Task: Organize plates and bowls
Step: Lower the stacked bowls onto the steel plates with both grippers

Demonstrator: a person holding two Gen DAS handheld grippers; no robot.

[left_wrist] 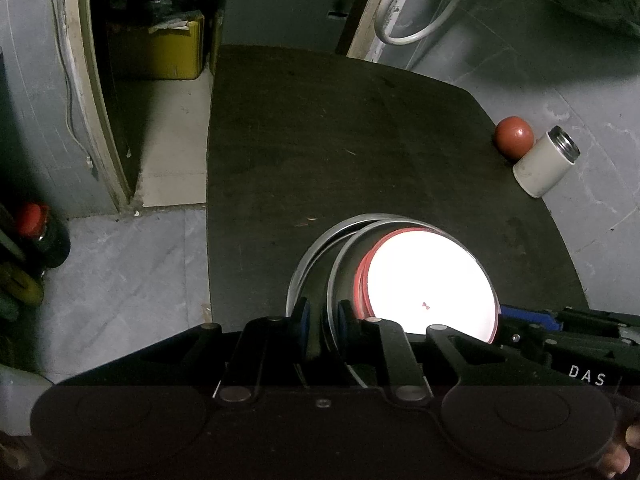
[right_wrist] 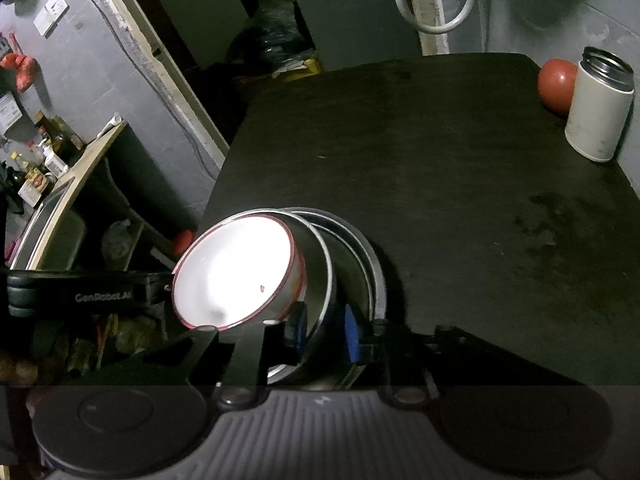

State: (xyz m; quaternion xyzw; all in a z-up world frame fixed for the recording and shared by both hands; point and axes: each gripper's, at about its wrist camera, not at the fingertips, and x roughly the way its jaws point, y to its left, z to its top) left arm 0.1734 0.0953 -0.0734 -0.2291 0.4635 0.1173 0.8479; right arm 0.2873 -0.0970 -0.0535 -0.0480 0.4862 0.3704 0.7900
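Two grippers meet at nested bowls on the dark surface [left_wrist: 360,140]. Left gripper [left_wrist: 323,318] pinches the steel bowl [left_wrist: 344,264] wall holding the white bowl [left_wrist: 428,280]. Right gripper [right_wrist: 324,330] straddles another steel rim, seemingly loosely.

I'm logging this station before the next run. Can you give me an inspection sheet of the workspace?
Surface: dark table, stained, mostly bare.
Job's things: white bowl with red rim, tilted, nested in steel bowls near the front edge.
Clutter: red ball touching a white steel-rimmed canister at the far right corner.
Grippers: left gripper straddles a steel bowl's rim; right gripper likewise; whether pads press is unclear.
Cables: white hose loop on the wall; cable down the doorframe.
Surroundings: grey walls, yellow box in the doorway, cluttered shelf.
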